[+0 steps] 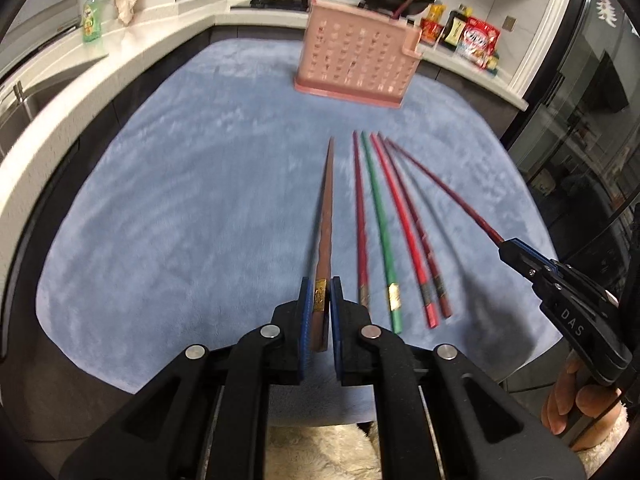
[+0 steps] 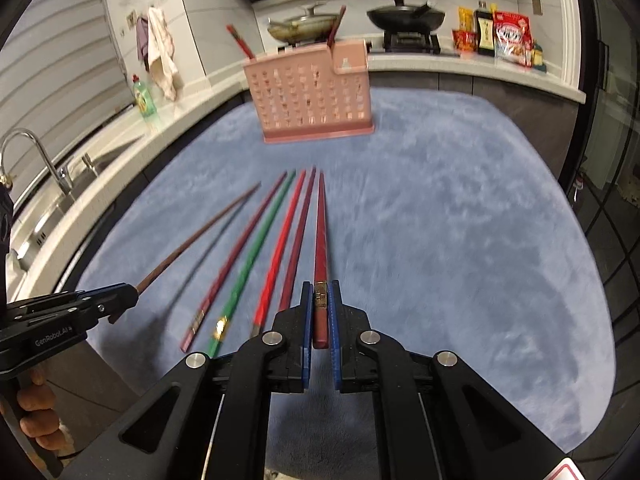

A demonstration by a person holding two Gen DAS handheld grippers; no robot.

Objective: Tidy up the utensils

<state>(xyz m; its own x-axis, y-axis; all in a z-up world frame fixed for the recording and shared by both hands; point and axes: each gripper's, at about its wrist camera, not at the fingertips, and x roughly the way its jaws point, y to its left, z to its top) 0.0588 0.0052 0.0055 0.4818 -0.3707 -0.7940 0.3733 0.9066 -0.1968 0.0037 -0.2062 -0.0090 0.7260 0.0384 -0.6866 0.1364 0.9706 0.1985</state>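
While four chopsticks [image 1: 384,224] lie side by side on the blue mat [image 1: 180,208], short of the pink holder [image 1: 356,60], one more is carried in each gripper. The left gripper [image 1: 321,300] has its jaws clamped on the banded thick end of a brown chopstick [image 1: 326,208], whose tip points toward the holder. The right gripper [image 2: 320,300] has its jaws closed on the thick end of a dark red chopstick [image 2: 321,232], which is likewise aimed at the holder. Both sticks appear to be lifted off the mat, judging by the shadow under the brown one in the right wrist view. Two chopsticks are already seen standing in the holder, one at each end of it.

The step in hand is judged to be the carrying of both sticks to the holder. For this to be done well, each stick should be tilted until it is near upright above the holder's open top, and its thin tip should be guided into the opening before the jaws are parted. Because each stick is gripped only at one end, swinging is likely, so a slow approach is advised. The two grippers are best brought in at separate ends of the holder, so that collision is avoided and the light holder is not tipped.
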